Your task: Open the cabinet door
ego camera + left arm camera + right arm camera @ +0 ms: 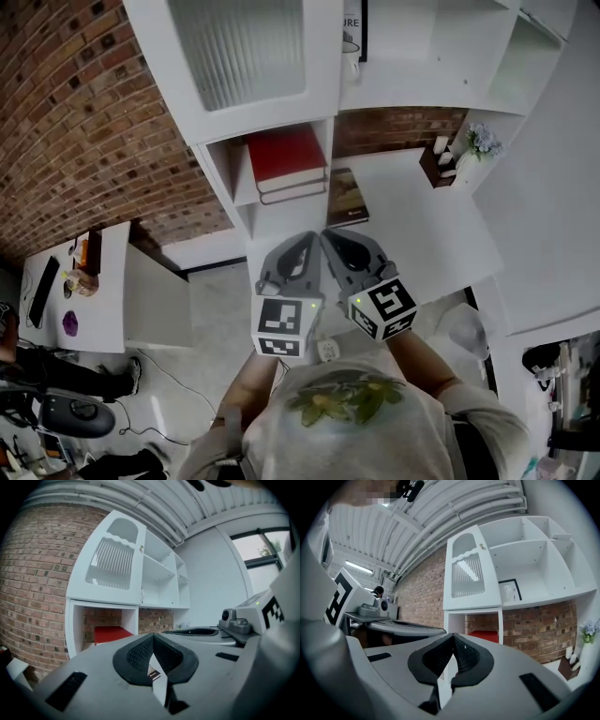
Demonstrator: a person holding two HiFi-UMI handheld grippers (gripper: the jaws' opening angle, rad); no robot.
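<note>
The left hand-held gripper [306, 240] has its jaws pressed together on nothing; the right hand-held gripper [330, 236] is likewise closed and empty; the two are held side by side, tips near each other, pointing level at the white shelf unit [281, 220]. The cabinet door [239, 56], white with a ribbed pane, sits at the unit's upper left, looks closed, and is well apart from both; red books [286, 155] lie in the cubby under it; a brick wall [84, 112] stands behind.
</note>
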